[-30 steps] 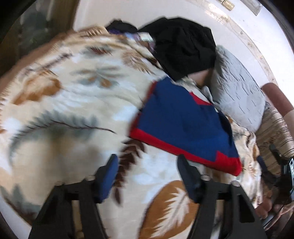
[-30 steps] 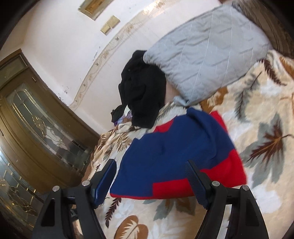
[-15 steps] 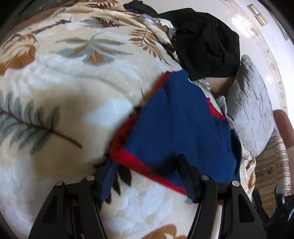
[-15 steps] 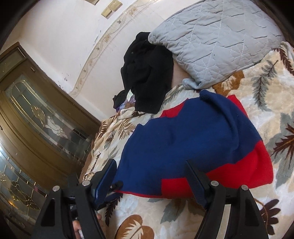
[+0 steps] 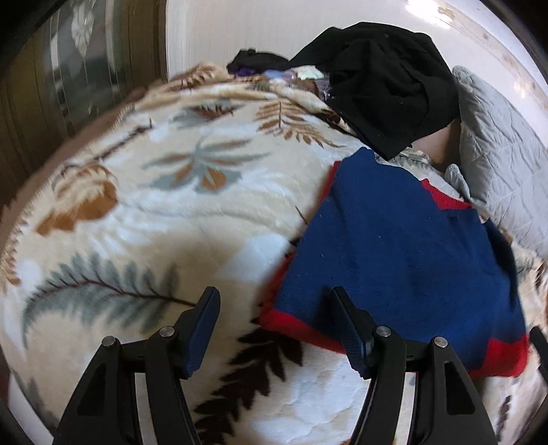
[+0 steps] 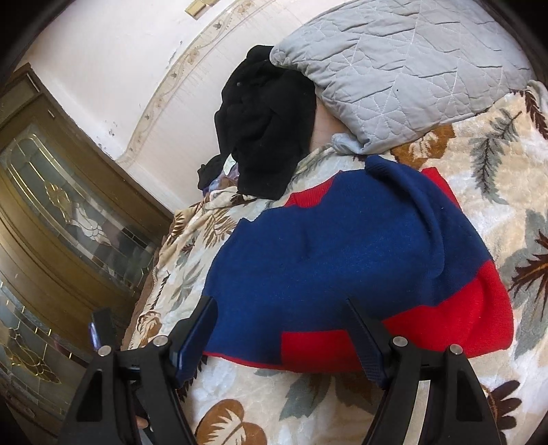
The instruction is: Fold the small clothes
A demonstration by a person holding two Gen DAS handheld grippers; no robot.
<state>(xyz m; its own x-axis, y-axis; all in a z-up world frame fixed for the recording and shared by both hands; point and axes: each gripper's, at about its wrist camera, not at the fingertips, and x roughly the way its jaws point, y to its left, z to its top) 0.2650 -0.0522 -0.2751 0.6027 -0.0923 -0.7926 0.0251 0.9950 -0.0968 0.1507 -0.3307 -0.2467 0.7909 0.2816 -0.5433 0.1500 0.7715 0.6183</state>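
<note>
My left gripper has drawn back off the sweater; its corner now lies just ahead-right. Both grippers gape, holding nothing. My right gripper straddles the hem, nearer; the sweater's long axis runs crosswise on the bed.

The left gripper, black with blue-padded fingers, has its jaws spread wide above a cream plush blanket printed with brown and grey leaves. A folded navy-blue knit garment with red trim lies on the blanket; its near red-edged corner sits between the fingers, and the right finger overlaps the garment's lower edge. Beyond it, a crumpled black garment is heaped near a grey quilted pillow by the white wall.
</note>
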